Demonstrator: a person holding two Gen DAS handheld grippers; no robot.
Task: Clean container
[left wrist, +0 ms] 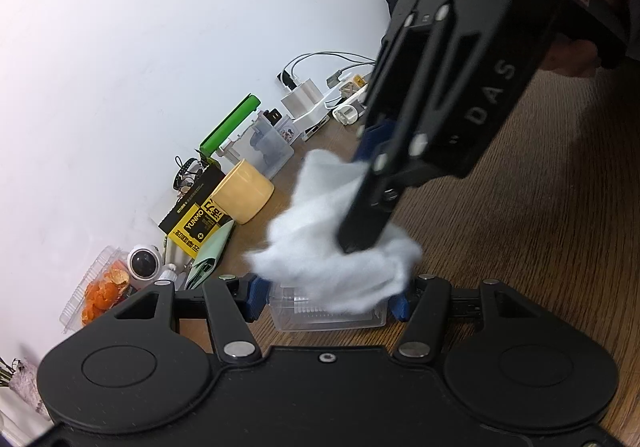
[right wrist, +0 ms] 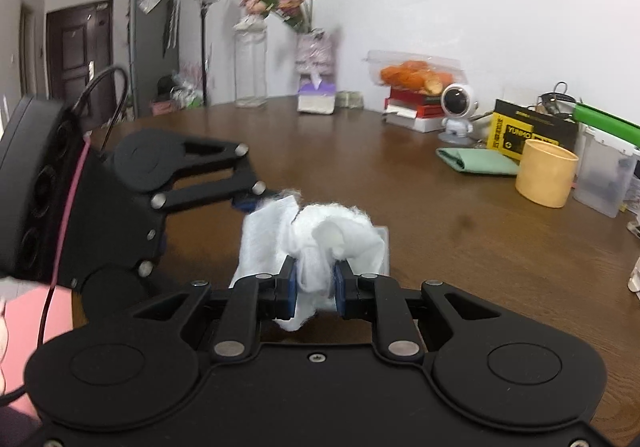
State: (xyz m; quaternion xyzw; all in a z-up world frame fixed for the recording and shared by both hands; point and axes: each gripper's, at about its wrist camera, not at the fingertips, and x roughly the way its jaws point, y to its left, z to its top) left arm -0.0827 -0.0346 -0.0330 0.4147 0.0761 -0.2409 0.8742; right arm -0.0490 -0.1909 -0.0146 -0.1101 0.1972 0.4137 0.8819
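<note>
A small clear plastic container (left wrist: 328,317) rests on the brown wooden table between my left gripper's (left wrist: 328,301) blue pads (left wrist: 256,297), which are shut on its sides. My right gripper (right wrist: 315,281) is shut on a wad of white tissue (right wrist: 328,243) and presses it down into the container; in the left wrist view the tissue (left wrist: 340,251) covers most of the container's top. In the right wrist view only the container's far edge (right wrist: 382,233) shows beside the tissue, and the left gripper (right wrist: 256,203) comes in from the left.
Along the wall stand a beige cup (right wrist: 546,177), a folded green cloth (right wrist: 478,161), a yellow-black box (right wrist: 528,133), a clear bin with a green lid (right wrist: 606,175), a small white robot figure (right wrist: 456,107), a box of oranges (right wrist: 416,77), books and flower vases (right wrist: 316,79).
</note>
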